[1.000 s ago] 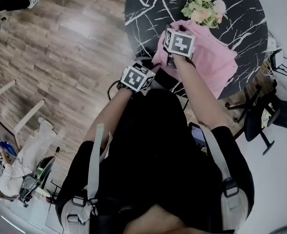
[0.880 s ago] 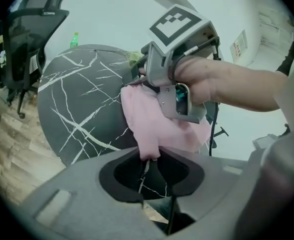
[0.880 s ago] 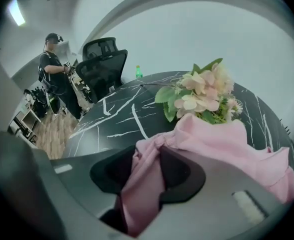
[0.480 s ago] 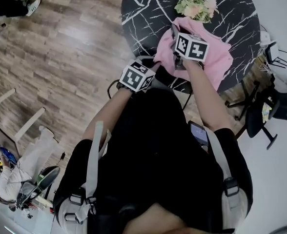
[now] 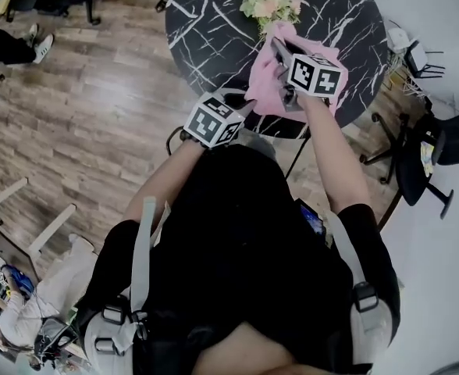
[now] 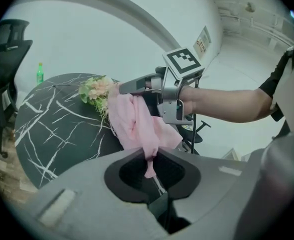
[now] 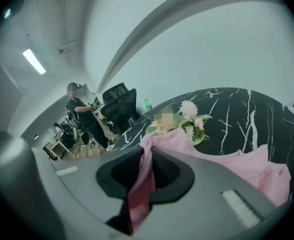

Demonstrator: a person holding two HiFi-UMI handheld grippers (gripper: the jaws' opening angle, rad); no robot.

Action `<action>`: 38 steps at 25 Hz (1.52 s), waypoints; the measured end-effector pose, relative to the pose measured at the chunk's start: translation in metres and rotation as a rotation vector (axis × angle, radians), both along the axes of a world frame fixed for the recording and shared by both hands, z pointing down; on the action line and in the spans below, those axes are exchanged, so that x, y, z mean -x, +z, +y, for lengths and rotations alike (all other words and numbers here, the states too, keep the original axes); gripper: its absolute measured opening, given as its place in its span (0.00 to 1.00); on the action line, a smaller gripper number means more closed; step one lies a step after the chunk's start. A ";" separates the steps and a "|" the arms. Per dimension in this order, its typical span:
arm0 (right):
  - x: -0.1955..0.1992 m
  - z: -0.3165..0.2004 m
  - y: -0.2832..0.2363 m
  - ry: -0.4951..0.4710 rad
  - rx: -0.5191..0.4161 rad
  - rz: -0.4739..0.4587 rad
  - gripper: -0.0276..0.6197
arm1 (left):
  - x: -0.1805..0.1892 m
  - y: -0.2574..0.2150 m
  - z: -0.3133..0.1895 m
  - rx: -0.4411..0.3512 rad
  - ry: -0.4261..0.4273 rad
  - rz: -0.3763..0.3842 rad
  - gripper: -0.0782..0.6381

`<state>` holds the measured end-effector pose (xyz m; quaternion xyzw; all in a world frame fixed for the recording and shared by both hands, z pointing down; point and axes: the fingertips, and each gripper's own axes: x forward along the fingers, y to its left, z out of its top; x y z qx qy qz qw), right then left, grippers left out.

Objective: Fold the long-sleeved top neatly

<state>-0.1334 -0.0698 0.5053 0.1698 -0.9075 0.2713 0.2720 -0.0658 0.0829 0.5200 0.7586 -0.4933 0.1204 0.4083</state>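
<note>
One pink top (image 5: 262, 92) — in left gripper (image 6: 150, 166) and right gripper (image 7: 143, 183)

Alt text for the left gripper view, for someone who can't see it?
The left gripper, jaws just closed, pinches a fold of the pink top, which stretches up to the right gripper, also just closed on it, above the black marble table near a flower bunch.

No writing can be read; a small wall sign (image 6: 203, 40) bears print too small to make out.
</note>
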 end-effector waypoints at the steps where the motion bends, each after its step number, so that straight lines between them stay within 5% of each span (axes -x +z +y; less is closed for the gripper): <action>1: -0.009 -0.005 -0.001 -0.003 0.008 -0.004 0.12 | -0.008 -0.003 -0.006 0.003 0.015 0.001 0.16; 19: -0.116 -0.066 -0.005 -0.141 0.124 -0.069 0.12 | -0.127 -0.030 -0.077 0.049 -0.052 -0.044 0.17; 38: -0.206 -0.104 0.026 -0.133 0.115 -0.008 0.17 | -0.221 -0.003 -0.107 0.104 0.093 -0.048 0.24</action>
